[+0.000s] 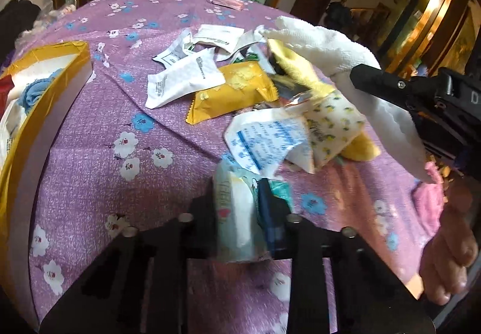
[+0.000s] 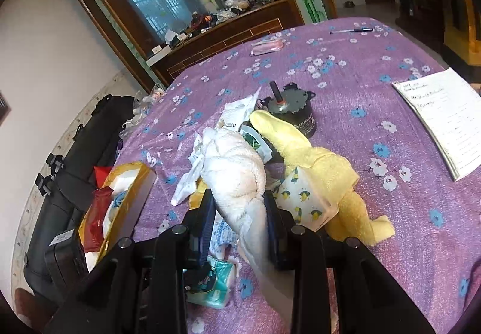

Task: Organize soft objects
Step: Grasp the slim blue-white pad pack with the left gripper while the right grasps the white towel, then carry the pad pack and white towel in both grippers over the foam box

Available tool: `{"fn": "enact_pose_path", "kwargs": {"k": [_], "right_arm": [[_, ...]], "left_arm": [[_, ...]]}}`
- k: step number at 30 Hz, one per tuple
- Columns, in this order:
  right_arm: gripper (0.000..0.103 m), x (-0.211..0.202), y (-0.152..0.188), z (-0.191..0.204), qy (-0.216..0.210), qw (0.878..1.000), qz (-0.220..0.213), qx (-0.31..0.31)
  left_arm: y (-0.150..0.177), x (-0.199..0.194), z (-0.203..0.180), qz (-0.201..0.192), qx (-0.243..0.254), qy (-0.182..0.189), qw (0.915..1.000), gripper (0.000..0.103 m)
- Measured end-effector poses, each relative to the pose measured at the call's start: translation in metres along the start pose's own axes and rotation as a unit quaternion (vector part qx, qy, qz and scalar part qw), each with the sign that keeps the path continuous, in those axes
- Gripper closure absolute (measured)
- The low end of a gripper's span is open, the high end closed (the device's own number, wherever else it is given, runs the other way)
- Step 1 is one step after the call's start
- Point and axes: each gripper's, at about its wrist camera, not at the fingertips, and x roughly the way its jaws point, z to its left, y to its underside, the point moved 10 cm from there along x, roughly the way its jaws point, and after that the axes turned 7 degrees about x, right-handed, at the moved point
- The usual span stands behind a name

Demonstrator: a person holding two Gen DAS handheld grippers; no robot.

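Both tools clamped: L tool (image 1: 237, 213) on tissue pack (image 1: 234, 213), R tool (image 2: 240, 213) on white towel (image 2: 237, 174).

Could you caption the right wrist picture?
Right gripper clamps a white towel beside a yellow towel.

A grey motor (image 2: 290, 111), notebook (image 2: 445, 120) and pen (image 2: 351, 30) lie on the purple cloth (image 2: 375, 213)

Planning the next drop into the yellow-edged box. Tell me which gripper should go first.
Probably left. The left gripper is shut on the tissue pack, with the box on its side of the purple cloth. The right gripper grips the white towel beyond the pile.
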Motion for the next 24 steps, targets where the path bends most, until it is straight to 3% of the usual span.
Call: {"fn": "enact_pose_path", "kwargs": {"k": [9, 24], "right_arm": [[0.072, -0.023, -0.006, 0.025, -0.019, 0.999, -0.039, 0.009], [0.072, -0.012, 0.004, 0.035, 0.001, 0.999, -0.019, 0.035]], "left_arm": [[0.0, -0.023, 0.0, -0.016, -0.018, 0.039, 0.999, 0.091], [-0.013, -0.065, 0.036, -0.061, -0.084, 0.076, 0.9917, 0.091]]}}
